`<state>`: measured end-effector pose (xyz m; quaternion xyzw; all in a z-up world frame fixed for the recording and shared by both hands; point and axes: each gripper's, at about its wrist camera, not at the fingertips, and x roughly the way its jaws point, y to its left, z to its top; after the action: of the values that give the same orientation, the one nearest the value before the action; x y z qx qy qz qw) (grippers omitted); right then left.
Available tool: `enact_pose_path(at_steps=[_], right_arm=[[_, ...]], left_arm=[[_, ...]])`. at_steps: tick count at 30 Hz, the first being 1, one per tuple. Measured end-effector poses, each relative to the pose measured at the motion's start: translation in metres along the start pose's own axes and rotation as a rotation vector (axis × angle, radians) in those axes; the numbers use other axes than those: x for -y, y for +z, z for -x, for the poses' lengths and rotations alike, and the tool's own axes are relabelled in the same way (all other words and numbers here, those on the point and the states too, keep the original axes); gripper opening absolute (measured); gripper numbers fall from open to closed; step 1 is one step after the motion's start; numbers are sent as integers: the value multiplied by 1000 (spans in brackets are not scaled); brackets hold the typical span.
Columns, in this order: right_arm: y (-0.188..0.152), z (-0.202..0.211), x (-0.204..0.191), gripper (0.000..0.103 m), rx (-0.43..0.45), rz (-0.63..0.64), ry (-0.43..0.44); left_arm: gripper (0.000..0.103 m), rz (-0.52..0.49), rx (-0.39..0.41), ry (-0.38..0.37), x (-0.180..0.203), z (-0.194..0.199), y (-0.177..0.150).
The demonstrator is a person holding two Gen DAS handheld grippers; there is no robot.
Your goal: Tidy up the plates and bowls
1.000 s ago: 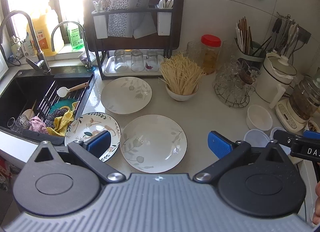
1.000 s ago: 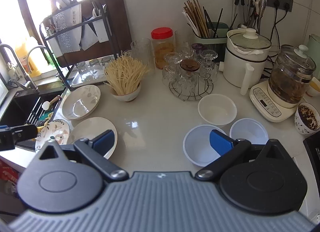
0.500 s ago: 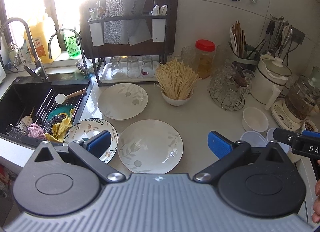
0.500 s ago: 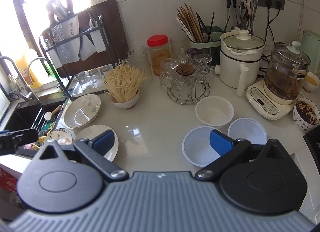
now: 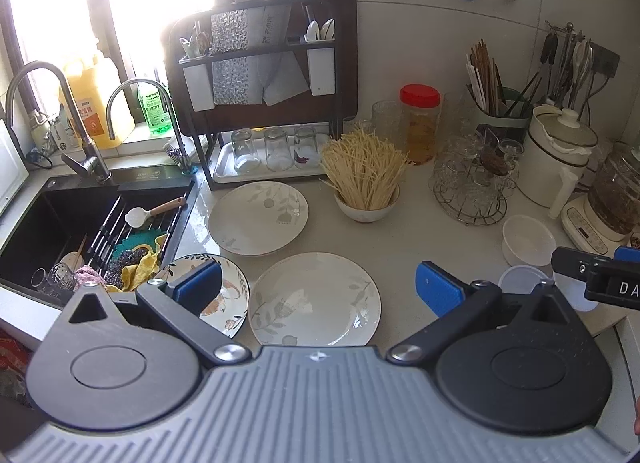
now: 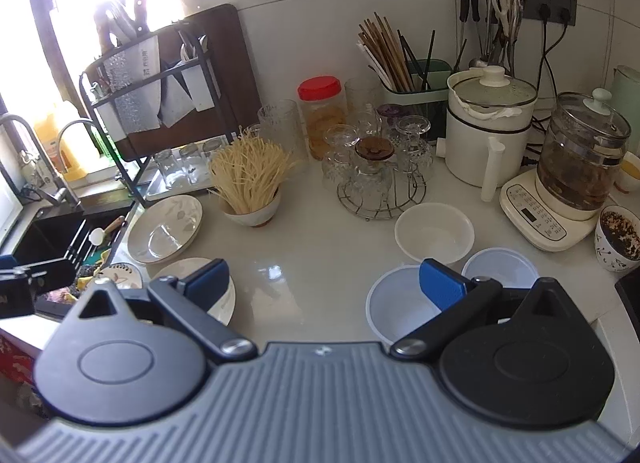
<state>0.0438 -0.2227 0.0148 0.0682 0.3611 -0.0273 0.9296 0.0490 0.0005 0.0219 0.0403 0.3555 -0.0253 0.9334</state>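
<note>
Nearest the cameras, the left gripper (image 5: 318, 285) and right gripper (image 6: 324, 283) are being held wide open and empty, having been raised and drawn back over the last second. Below them, three plates (image 5: 314, 299) near the sink (image 5: 60, 215) and three bowls (image 6: 434, 233) to the right are being left unstacked; a wider survey, not a grasp, is being suggested.
</note>
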Motion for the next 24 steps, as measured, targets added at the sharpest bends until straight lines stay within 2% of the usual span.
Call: enact_pose_path(at_steps=[13, 18, 24], right_arm=[[10, -19, 8, 103, 19, 57, 50], [19, -31, 8, 103, 17, 99, 114], [29, -40, 4, 103, 15, 172, 211]], left_arm=[[103, 50, -6, -16, 21, -24, 7], [103, 78, 5, 12, 29, -31, 9], [103, 178, 19, 31, 28, -33, 7]])
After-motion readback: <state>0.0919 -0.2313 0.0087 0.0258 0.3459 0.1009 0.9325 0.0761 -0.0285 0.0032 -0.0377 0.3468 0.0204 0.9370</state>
